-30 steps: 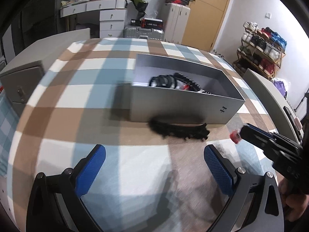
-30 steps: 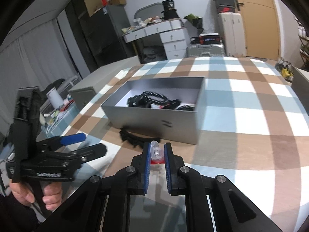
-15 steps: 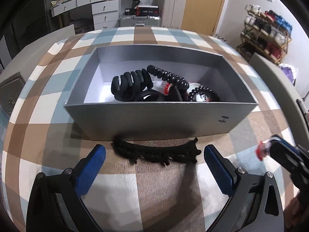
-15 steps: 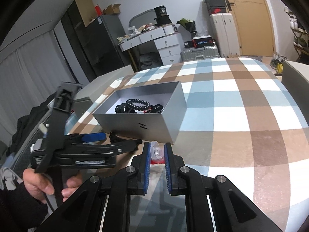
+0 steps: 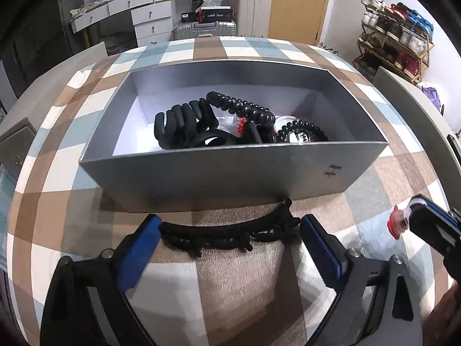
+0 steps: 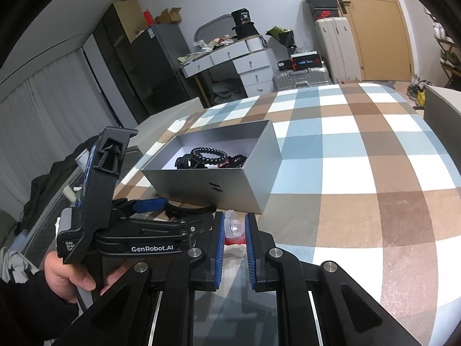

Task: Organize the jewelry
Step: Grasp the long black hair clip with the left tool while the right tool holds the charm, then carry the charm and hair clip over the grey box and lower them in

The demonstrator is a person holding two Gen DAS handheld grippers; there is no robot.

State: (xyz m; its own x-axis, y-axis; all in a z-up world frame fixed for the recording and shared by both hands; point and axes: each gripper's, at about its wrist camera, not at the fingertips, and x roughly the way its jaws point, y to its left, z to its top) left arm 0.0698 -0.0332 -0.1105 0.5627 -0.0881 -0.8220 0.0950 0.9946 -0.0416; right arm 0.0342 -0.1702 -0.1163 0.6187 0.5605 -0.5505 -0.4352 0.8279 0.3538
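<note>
A long black toothed hair clip (image 5: 224, 235) lies on the checked cloth just in front of the silver box (image 5: 230, 173). My left gripper (image 5: 229, 239) straddles it lengthwise, blue pads (image 5: 138, 248) at its two ends, jaws closing but still wide. Inside the box lie a black claw clip (image 5: 184, 127), a coiled black hair tie (image 5: 245, 108) and a beaded bracelet (image 5: 302, 128). My right gripper (image 6: 232, 219) is shut on a small clear and red piece (image 6: 233, 229), held low near the box's (image 6: 213, 184) front corner. It also shows at the right (image 5: 399, 222).
A blue, brown and white checked cloth (image 6: 360, 158) covers the table. Grey chair backs stand at the left (image 5: 14, 144) and right (image 5: 417, 109) edges. A hand (image 6: 66, 276) holds the left gripper's handle. Drawers, suitcases and a shoe rack stand beyond the table.
My left gripper has come forward and down to the black hair clip, which now lies between its pads, and its jaws have narrowed slightly. The right gripper still grips the clear and red piece.
</note>
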